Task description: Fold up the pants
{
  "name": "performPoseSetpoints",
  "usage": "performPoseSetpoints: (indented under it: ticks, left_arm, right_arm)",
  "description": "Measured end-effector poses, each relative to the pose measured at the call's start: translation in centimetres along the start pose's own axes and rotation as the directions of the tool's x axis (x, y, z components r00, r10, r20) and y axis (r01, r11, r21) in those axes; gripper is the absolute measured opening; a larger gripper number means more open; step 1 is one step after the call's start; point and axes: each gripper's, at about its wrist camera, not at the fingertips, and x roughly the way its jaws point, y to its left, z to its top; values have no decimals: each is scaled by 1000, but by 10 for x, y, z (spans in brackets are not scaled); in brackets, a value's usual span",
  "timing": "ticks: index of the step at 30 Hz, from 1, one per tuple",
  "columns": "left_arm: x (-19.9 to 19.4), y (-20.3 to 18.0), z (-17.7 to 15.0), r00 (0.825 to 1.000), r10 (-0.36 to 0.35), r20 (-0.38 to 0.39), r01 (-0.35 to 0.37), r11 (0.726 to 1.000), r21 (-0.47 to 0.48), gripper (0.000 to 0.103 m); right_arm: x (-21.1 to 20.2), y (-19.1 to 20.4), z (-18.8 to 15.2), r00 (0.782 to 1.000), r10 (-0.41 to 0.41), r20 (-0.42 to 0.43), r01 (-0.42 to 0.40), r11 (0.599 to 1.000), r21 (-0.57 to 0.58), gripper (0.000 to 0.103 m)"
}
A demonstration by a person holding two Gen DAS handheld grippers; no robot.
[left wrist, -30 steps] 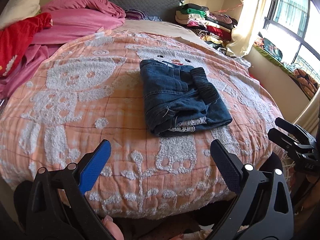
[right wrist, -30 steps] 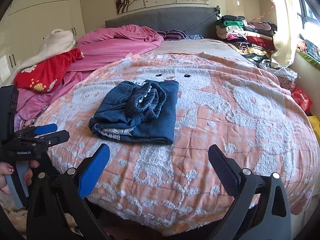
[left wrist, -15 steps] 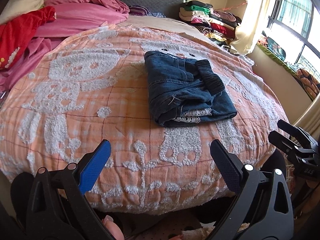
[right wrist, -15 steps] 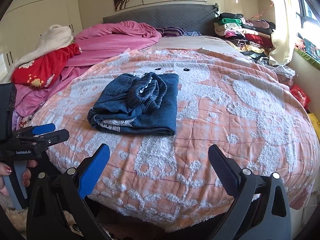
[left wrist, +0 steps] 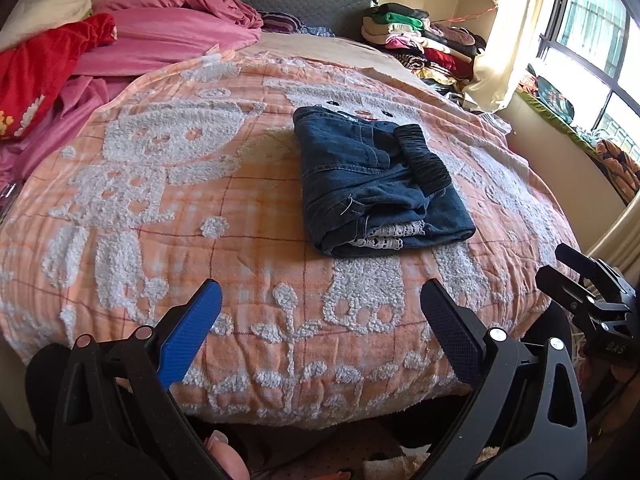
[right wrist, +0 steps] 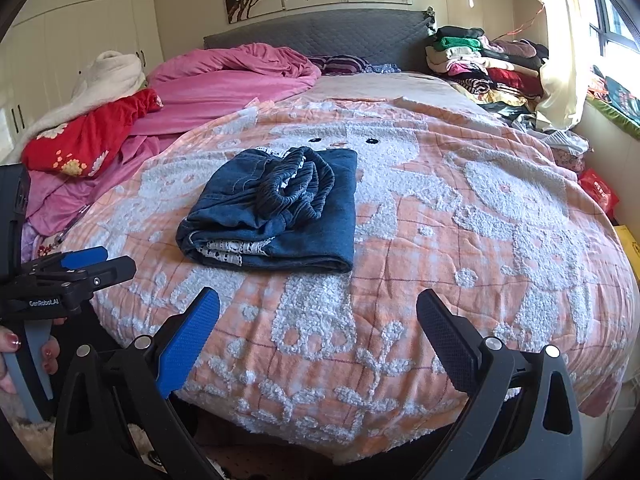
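The dark blue denim pants [left wrist: 372, 184] lie folded into a compact bundle on the orange-and-white bedspread [left wrist: 200, 200], elastic waistband on top and white lace trim at the near edge. They also show in the right wrist view [right wrist: 280, 212]. My left gripper [left wrist: 320, 312] is open and empty, held off the near edge of the bed, well short of the pants. My right gripper [right wrist: 318, 320] is open and empty too, also back from the bed edge. Each gripper shows in the other's view: the right one [left wrist: 576, 280] and the left one [right wrist: 92, 264].
Pink bedding [right wrist: 240, 76] and a red garment [right wrist: 88, 136] are heaped at the far left. A stack of folded clothes [right wrist: 480, 60] stands at the far right by the headboard. A window and curtain [left wrist: 500, 40] are on the right.
Both grippers have drawn back and risen a little from the bed; the pants look slightly farther off. The pants have not moved. Both grippers stay open.
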Motion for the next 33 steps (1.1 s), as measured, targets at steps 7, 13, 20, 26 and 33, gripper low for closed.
performPoseSetpoints:
  ticks: [7,13,20,26,33]
  left_arm:
    - [-1,1,1,1000,5,3,-5,1000,-3,93]
    - [-2,1,2,1000,13,5,-13,1000,-1,93]
    - [-3,1,2,1000,14,2,-14,1000,-3,93]
    - [-2,1,1,1000,17,-2,-17,1000,-1,93]
    - [-2,2,0,1000,16,-4,-16,1000,1,93]
  right_arm:
    - [-1,1,1,1000,-8,5,8,1000,7,98]
    - [-1,-1,2,1000,-13,6,13,1000,14,98]
    - [-1,-1,2,1000,-13,6,12,1000,13,98]
    - [-3,1,2,1000,-11,8,11,1000,13,98]
    - [-3,2,2,1000,-11,8,11,1000,14,98]
